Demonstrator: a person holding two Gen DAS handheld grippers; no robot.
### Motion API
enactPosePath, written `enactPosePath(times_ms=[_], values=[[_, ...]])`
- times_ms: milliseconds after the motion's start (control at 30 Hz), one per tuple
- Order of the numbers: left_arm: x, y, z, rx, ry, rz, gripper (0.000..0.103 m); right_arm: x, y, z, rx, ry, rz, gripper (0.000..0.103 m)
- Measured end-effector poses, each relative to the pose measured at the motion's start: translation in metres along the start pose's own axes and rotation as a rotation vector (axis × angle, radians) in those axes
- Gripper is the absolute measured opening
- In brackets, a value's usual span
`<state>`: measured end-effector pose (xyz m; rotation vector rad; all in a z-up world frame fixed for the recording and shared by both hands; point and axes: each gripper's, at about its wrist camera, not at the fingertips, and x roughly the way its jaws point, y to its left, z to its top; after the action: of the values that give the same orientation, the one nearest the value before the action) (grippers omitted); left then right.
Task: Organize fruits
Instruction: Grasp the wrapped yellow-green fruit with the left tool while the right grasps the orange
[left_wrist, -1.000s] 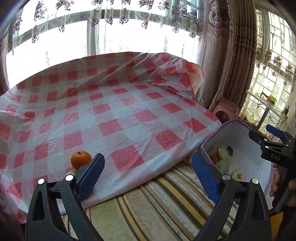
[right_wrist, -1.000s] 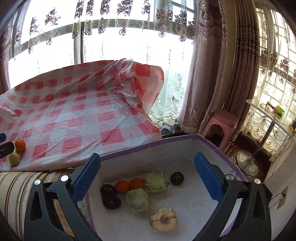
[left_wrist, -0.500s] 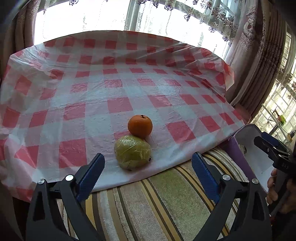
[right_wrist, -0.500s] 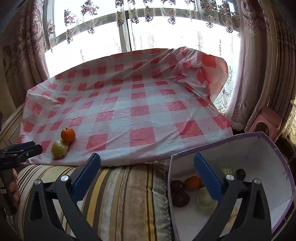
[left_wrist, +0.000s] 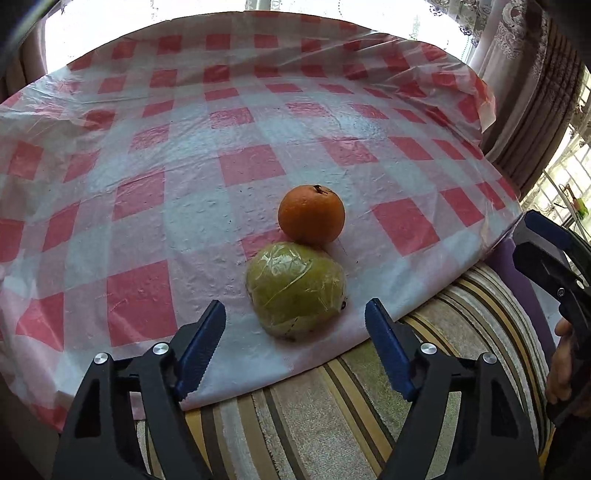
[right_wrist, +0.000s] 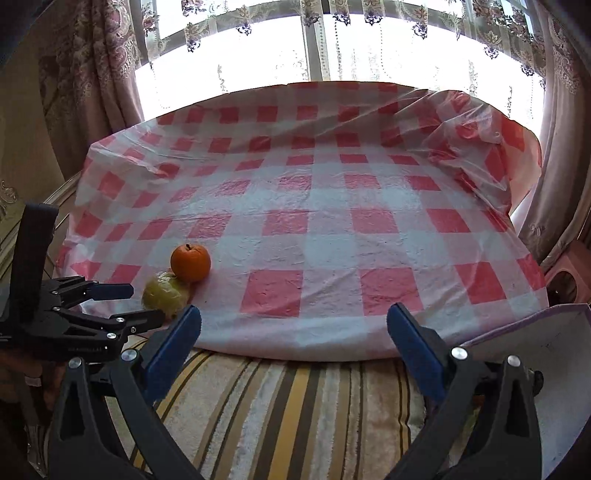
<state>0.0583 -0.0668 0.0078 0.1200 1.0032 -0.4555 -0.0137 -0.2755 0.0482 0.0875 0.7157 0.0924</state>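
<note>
Left wrist view: the left gripper (left_wrist: 295, 325) has its jaws spread, just narrowing, nothing between them; a wrapped pear (left_wrist: 295, 290) touches an orange (left_wrist: 311, 214) at centre.

Right wrist view: the right gripper (right_wrist: 293, 325) has its jaws spread and empty; both fruits lie at left on the checked cloth (right_wrist: 332, 221).

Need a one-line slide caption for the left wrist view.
Left gripper, jaws open and just narrowing, nears a wrapped green fruit touching an orange on the checked cloth.

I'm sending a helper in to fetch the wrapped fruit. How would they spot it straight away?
Find the red-and-white checked cloth and go to its near edge. Two fruits touch there; take the yellow-green wrapped fruit, shiny with plastic film, nearer the edge than the bare orange.
</note>
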Motion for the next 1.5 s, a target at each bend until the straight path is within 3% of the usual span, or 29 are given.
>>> enactPosePath(times_ms=[267,367,467,567,1033,1233,1500], values=[[0.016,-0.004,0.007,0.042,0.030,0.031,0.069,0.027,0.020,0.017,-0.029,0.023,0.035,0.101],[0.016,-0.009,0.006,0.077,0.024,0.064,0.059,0.035,0.025,0.021,-0.031,0.031,0.049,0.101],[0.015,-0.010,0.005,0.091,0.019,0.072,0.058,0.044,0.031,0.025,-0.041,0.044,0.054,0.101],[0.012,-0.002,0.004,0.054,0.010,0.052,0.057,0.051,0.037,0.028,-0.056,0.050,0.059,0.101],[-0.008,0.045,-0.001,-0.160,-0.084,0.121,0.056,0.087,0.075,0.036,-0.148,0.125,0.085,0.100],[-0.018,0.065,-0.005,-0.253,-0.133,0.123,0.055,0.101,0.096,0.038,-0.209,0.159,0.093,0.090],[-0.023,0.076,-0.009,-0.302,-0.160,0.106,0.055,0.117,0.110,0.040,-0.244,0.194,0.097,0.079]])
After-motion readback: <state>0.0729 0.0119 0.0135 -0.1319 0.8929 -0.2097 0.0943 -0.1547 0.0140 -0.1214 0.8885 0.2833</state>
